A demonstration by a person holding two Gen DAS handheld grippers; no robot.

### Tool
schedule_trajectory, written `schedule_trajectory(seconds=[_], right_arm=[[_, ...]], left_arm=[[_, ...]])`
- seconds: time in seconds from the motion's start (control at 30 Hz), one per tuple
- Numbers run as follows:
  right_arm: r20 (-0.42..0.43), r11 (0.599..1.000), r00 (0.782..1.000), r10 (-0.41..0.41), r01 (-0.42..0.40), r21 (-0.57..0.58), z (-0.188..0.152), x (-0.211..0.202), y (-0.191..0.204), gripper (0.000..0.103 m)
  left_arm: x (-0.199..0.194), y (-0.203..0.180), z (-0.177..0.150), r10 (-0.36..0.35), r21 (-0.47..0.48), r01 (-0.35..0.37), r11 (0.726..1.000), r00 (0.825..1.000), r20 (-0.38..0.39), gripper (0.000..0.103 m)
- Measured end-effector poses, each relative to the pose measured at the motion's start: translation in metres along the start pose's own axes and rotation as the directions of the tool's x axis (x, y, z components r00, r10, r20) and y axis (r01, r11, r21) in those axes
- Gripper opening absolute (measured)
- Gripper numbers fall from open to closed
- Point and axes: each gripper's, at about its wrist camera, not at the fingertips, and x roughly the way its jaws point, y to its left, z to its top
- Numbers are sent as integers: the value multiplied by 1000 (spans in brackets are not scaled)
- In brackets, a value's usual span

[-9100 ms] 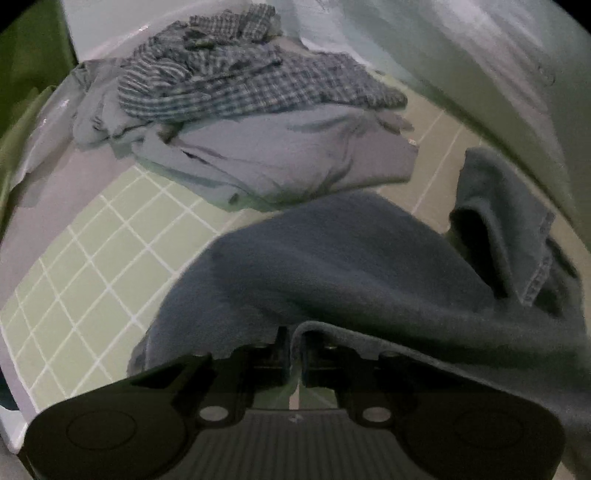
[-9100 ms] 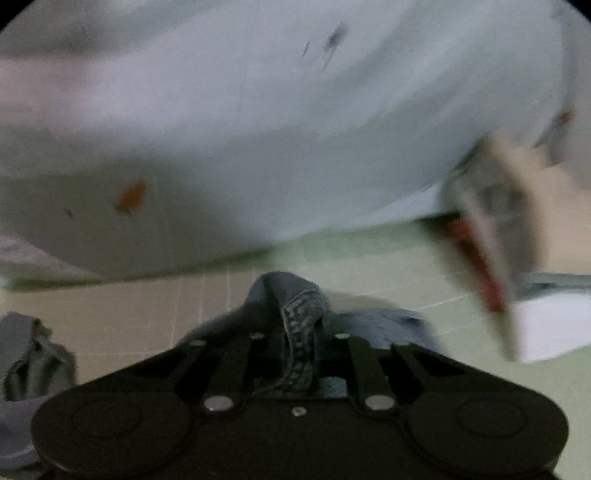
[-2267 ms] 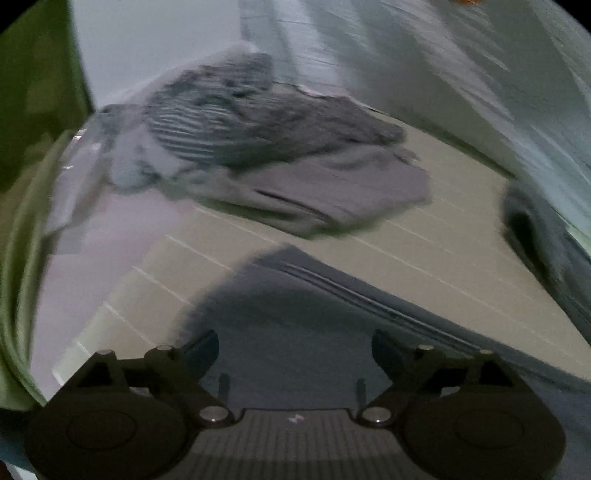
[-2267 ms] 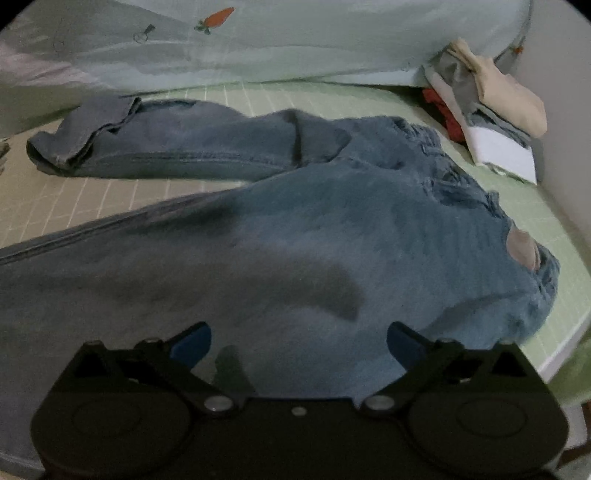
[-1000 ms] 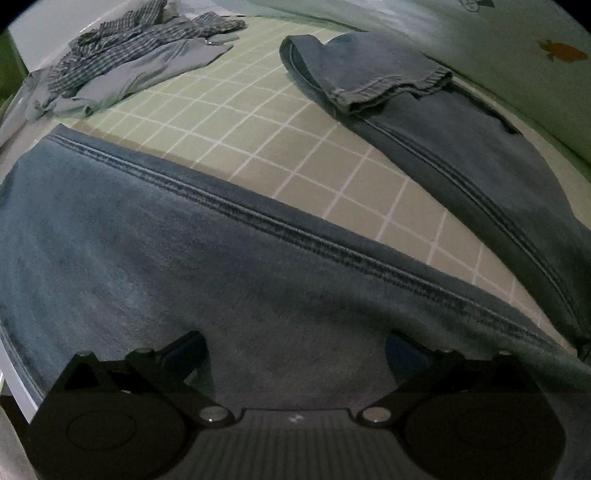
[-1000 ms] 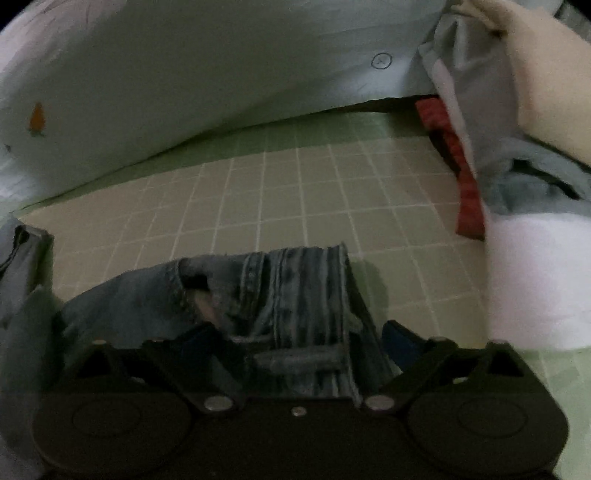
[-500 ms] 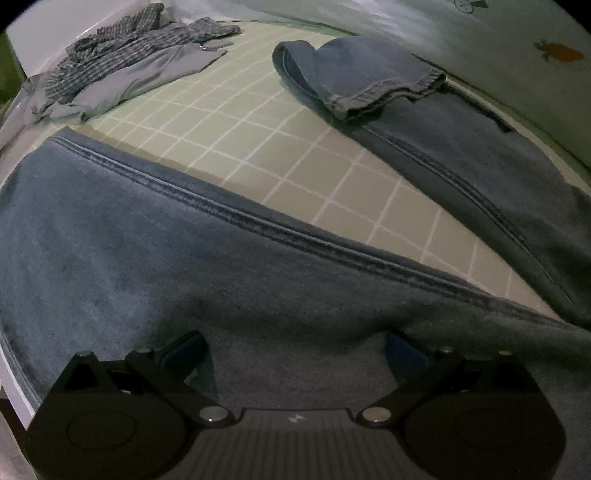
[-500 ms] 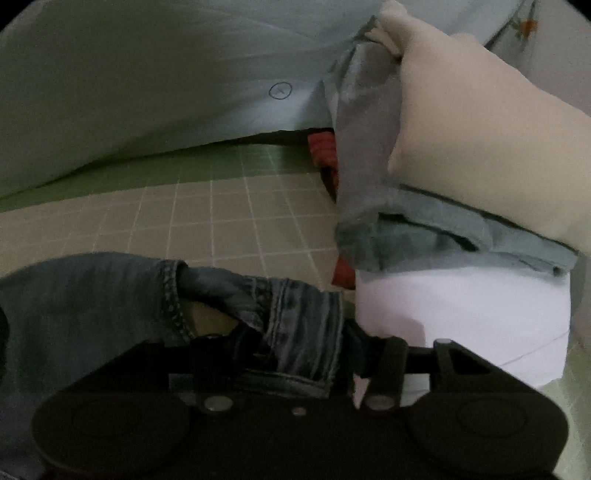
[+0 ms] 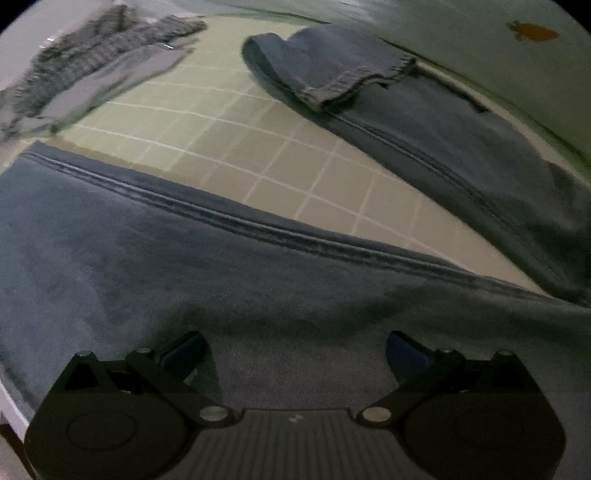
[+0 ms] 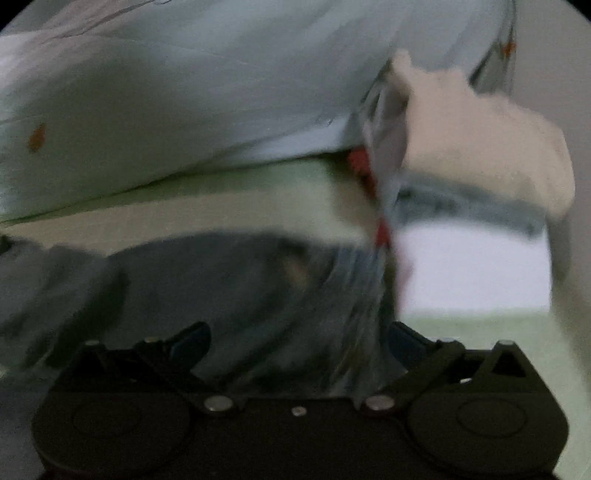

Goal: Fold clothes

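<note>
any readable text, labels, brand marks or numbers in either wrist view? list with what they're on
No readable text in either view.
Pale sheet: an orange printed motif, a picture with no lettering.
Pale sheet in the right wrist view: an orange blotch and faint dark marks, too blurred to read.
Jeans: no label or tag shows.
Folded stack: motion-blurred, nothing legible.
</note>
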Motion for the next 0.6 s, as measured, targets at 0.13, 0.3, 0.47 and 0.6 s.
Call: schedule_trajectory(seconds=[0.13,0.3,0.47,0.6], right_arm=[[-32,999,999,-31,31,-14,-38,-14,26,103],[-135,996,990,-37,47,72,-64,-19,48,103],[-134,984,982,-132,146,98,-76,-23,68,103],[-109,964,975,-195,211,160,-78,-20,73,103]], left_arm=[[-27,12,5,-40,59,36,998,997,61,103],[-56,28,19,-16,235,-20,972,988,151,103],[-67,42,48,-13,339,-74,938,969,247,103],[-59,46,74,-57,368,-50,928,960,273,103]])
